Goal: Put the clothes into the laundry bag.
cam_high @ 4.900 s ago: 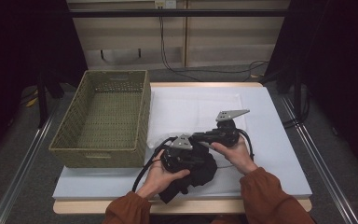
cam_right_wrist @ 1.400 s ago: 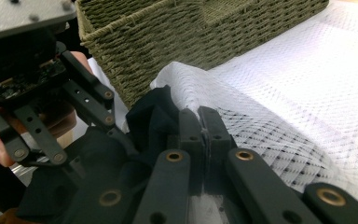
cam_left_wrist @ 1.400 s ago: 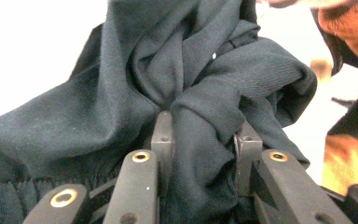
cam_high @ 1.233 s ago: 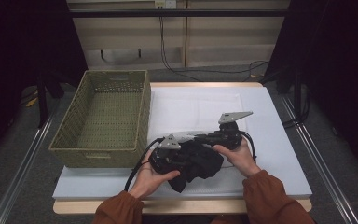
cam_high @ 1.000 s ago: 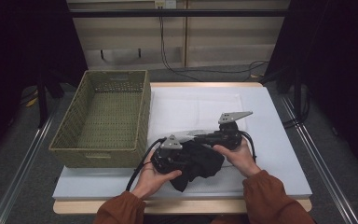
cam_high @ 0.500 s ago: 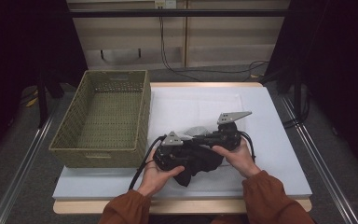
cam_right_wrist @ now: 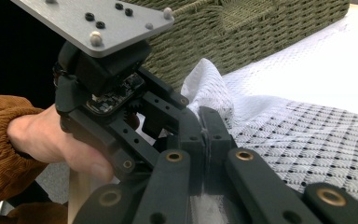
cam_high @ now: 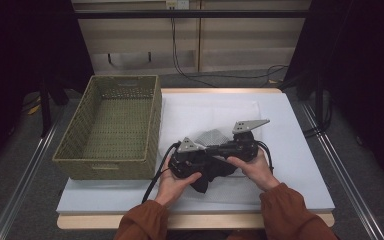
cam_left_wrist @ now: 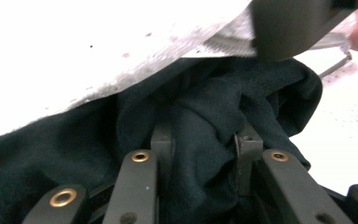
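- My left gripper (cam_left_wrist: 200, 154) has its jaws clamped on a bunched fold of the dark garment (cam_left_wrist: 205, 107), at the worktop's (cam_high: 300, 150) near edge.
- My right gripper (cam_right_wrist: 205, 140) has its jaws pinched together on the white mesh cloth (cam_right_wrist: 298, 135), just beside it, basket (cam_high: 110, 125) to the left.

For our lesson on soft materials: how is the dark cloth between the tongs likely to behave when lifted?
Probably floppy: the dark cloth bunches in deep folds between the left tongs. Likely light, since it sits crumpled on the white perforated cloth without flattening it much. It may drape and sag from the pinch, but it is unlikely to slip: its knit looks fuzzy.
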Demonstrator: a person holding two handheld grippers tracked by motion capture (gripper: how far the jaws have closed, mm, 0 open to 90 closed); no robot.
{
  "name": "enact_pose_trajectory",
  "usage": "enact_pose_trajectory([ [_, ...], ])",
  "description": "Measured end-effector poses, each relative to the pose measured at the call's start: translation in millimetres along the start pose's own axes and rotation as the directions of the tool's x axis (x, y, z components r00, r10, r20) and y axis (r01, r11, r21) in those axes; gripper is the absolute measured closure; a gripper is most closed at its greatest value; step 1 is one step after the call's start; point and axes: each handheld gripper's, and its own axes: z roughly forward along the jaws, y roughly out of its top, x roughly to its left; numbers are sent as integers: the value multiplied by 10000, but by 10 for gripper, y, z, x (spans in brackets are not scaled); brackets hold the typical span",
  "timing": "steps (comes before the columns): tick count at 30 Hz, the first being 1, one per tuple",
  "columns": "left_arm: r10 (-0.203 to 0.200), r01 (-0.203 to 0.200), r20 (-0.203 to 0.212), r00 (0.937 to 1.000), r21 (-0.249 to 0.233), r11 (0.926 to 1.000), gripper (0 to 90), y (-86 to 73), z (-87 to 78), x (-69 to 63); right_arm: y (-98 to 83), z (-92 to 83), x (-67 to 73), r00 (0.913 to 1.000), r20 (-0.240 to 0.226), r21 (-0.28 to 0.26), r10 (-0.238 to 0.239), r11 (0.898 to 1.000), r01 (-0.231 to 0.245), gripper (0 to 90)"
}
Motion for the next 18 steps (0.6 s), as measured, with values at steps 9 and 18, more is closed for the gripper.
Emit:
enact_pose_trajectory([
  [9,-206,198,332,9992,246,9995,593,-99,57,28,-44,20,-49,9999,70,143,140,9998,-141,891],
  [18,631,-661,492,9968,615,9959,342,-84,-275,-19,-58,14,-67,9997,153,158,167,9997,-170,891],
])
